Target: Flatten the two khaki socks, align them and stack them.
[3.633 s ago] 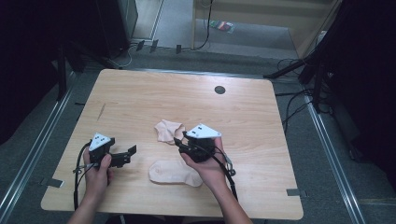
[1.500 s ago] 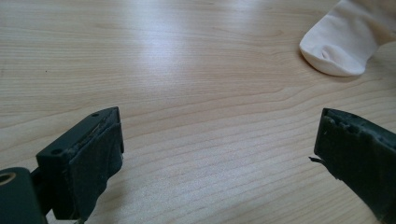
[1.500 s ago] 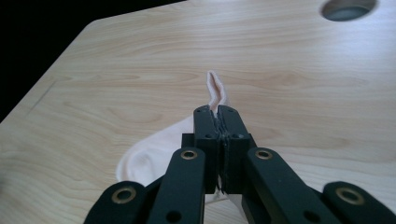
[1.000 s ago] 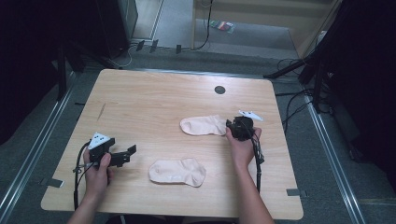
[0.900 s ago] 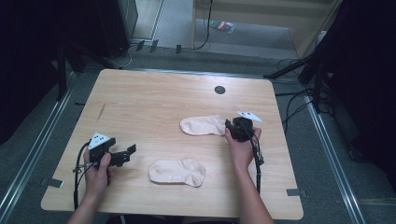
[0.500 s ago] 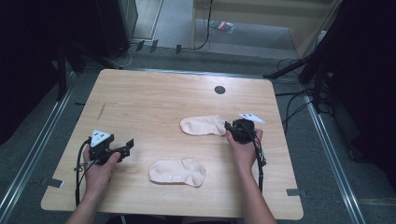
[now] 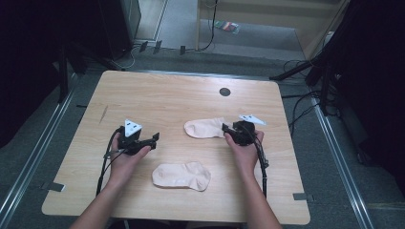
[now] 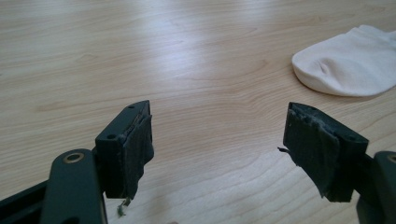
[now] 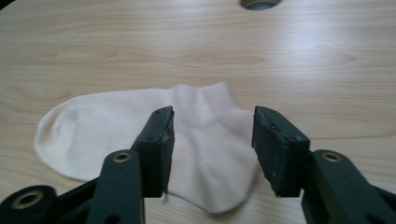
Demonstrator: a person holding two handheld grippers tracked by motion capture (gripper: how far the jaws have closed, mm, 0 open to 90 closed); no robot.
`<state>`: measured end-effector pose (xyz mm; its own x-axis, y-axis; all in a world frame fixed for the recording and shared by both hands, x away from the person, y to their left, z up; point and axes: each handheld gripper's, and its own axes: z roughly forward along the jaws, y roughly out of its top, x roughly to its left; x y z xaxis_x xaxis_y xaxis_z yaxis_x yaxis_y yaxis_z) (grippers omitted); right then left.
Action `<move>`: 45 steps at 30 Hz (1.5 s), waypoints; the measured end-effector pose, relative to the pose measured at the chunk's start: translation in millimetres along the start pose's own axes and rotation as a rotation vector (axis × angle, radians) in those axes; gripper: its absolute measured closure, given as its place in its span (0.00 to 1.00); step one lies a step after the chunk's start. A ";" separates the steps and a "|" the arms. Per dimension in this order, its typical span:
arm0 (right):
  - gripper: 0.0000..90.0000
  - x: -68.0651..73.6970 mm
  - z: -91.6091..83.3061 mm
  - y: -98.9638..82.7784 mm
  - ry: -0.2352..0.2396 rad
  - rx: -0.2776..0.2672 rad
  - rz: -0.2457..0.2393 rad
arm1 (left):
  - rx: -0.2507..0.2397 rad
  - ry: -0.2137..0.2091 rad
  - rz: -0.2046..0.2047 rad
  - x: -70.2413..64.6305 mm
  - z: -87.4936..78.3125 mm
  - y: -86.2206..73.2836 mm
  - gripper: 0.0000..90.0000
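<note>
Two pale ankle socks lie flat on the wooden table [image 7: 162, 95]. The far sock [image 7: 204, 128] has its cuff end under my right gripper [image 7: 225, 129]. In the right gripper view that sock [image 9: 93, 130] lies below and between the jaws of the right gripper [image 9: 212, 116]. Those jaws have just been opening and their pads stand off the cloth. The near sock [image 7: 181, 175] lies alone by the front edge. My left gripper [image 7: 154, 139] hovers left of both socks. Its jaws [image 8: 217, 116] have just been closing with nothing between them. A sock's rounded end [image 8: 348, 60] lies ahead of it to the right.
A round cable hole [image 7: 224, 91] sits in the table's far middle and also at the top of the right gripper view [image 9: 259, 3]. Cables trail from both grippers toward the front edge. Dark stands and floor cables [image 7: 305, 76] surround the table.
The far sock, earlier bunched near the middle, now lies flat at the right. The right jaws have spread apart over its cuff. The left hand has moved right, toward the middle.
</note>
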<state>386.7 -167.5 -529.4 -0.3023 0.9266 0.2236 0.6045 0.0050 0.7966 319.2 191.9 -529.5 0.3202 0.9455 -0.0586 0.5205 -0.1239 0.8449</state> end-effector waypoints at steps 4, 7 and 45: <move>0.42 22.4 9.0 -2.1 0.037 0.023 -0.076 | -0.003 -0.001 0.000 -2.5 1.5 0.9 0.28; 0.34 45.8 19.8 -1.4 0.034 0.039 -0.150 | -0.004 -0.002 0.002 -1.4 -1.7 -0.1 0.28; 0.97 86.8 7.2 3.1 0.047 0.005 -0.117 | -0.057 -0.043 -0.050 19.7 -33.8 -13.0 0.32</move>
<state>367.5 -84.3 -511.5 -0.4051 0.9009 0.1557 0.5666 0.1138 0.8161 292.1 222.3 -523.7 0.3294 0.9361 -0.1234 0.4914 -0.0584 0.8690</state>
